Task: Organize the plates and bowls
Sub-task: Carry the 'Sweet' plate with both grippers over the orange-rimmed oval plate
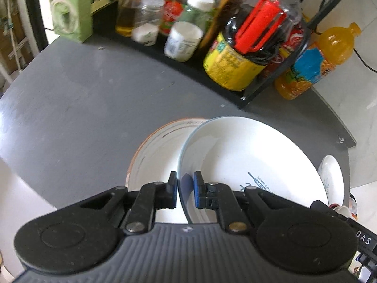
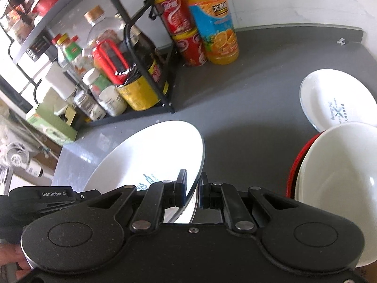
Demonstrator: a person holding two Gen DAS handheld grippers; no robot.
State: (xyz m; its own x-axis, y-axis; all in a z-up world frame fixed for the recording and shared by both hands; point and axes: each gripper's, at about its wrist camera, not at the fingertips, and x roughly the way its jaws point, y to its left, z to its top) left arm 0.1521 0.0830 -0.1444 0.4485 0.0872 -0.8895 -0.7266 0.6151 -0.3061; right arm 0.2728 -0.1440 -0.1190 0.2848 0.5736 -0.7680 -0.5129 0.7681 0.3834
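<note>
Both grippers hold one white plate with blue print (image 1: 247, 162) above the grey table. My left gripper (image 1: 185, 189) is shut on its left rim; an orange-rimmed white plate (image 1: 157, 155) lies under it on the table. In the right wrist view my right gripper (image 2: 193, 189) is shut on the same plate's (image 2: 150, 155) right rim, and the plate is tilted. A second white printed plate (image 2: 334, 99) lies at the far right. A white bowl (image 2: 339, 162) sits in a red bowl (image 2: 297, 162) at the near right.
A black wire rack (image 2: 150, 66) full of bottles, jars and cans stands along the back of the grey table (image 1: 94, 103). An orange juice bottle (image 2: 212, 21) and stacked red cans (image 2: 183, 28) stand beside it. A green box (image 1: 70, 7) stands at the rack's left end.
</note>
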